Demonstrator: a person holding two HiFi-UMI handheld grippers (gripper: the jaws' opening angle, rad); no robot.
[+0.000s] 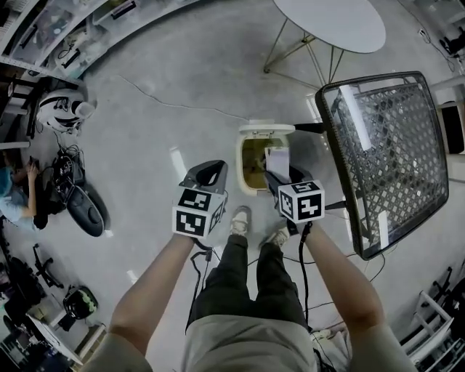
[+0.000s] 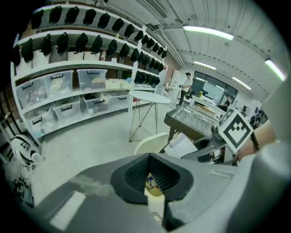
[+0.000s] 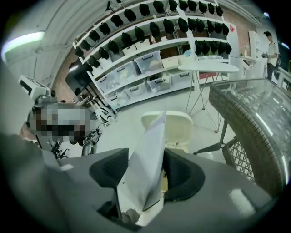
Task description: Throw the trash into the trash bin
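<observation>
A cream trash bin [image 1: 249, 182] stands on the floor with its lid [image 1: 266, 129] up, just ahead of my shoes; some trash lies inside. My right gripper [image 1: 280, 174] hovers over the bin's right rim, shut on a folded white paper [image 1: 277, 160]. In the right gripper view the paper [image 3: 144, 159] stands upright between the pads, with the bin [image 3: 176, 124] beyond it. My left gripper [image 1: 210, 174] hangs left of the bin, its jaws closed with nothing in them. The left gripper view shows its tips meeting [image 2: 149, 169] and the bin lid [image 2: 149, 142] past them.
A black wire-mesh table [image 1: 392, 152] stands close on the right of the bin. A white round table [image 1: 330, 22] is farther back. Shelves with storage boxes [image 2: 68, 98] line the far wall. A person [image 1: 16, 196] and gear sit on the floor at left. Cables trail by my feet.
</observation>
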